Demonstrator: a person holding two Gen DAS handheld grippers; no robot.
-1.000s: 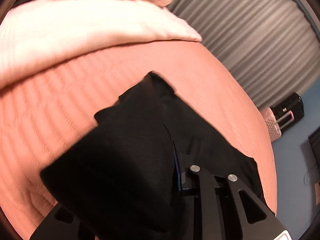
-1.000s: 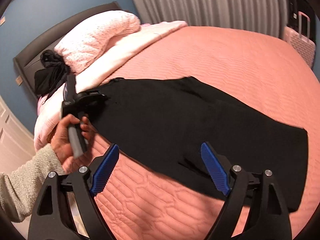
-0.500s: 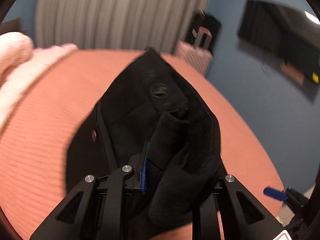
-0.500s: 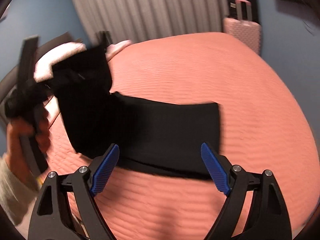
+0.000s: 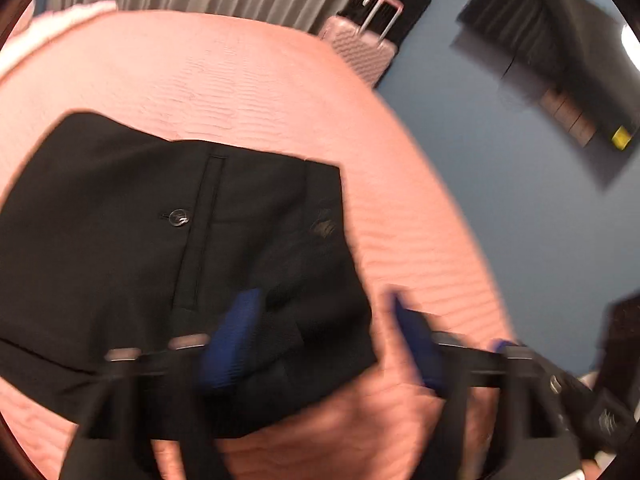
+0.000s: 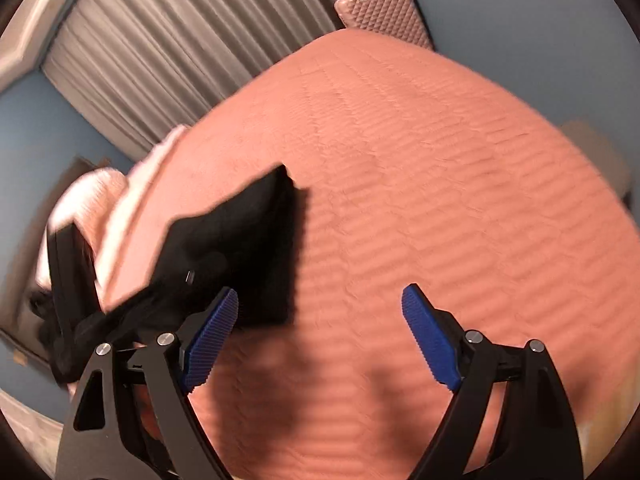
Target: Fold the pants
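The black pants (image 5: 132, 264) lie folded over on the pink quilted bed (image 5: 240, 92), waistband, back pocket and button facing up. My left gripper (image 5: 320, 340) is blurred by motion, its blue pads apart, at the waistband corner with the left pad (image 5: 232, 340) over the cloth. In the right wrist view the pants (image 6: 248, 248) show as a dark folded shape at left, with the left gripper's black frame (image 6: 70, 280) beside them. My right gripper (image 6: 316, 340) is open and empty over bare quilt.
A pink hard-shell suitcase (image 5: 360, 52) and a black one stand past the bed's far edge by grey curtains (image 6: 160, 52). White-pink pillows (image 6: 96, 200) lie at the head of the bed. A dark TV (image 5: 560, 64) hangs on the blue wall.
The left gripper carried the waistband end over onto the legs, laid it flat and opened. The right gripper swung right, away from the pants, staying open.
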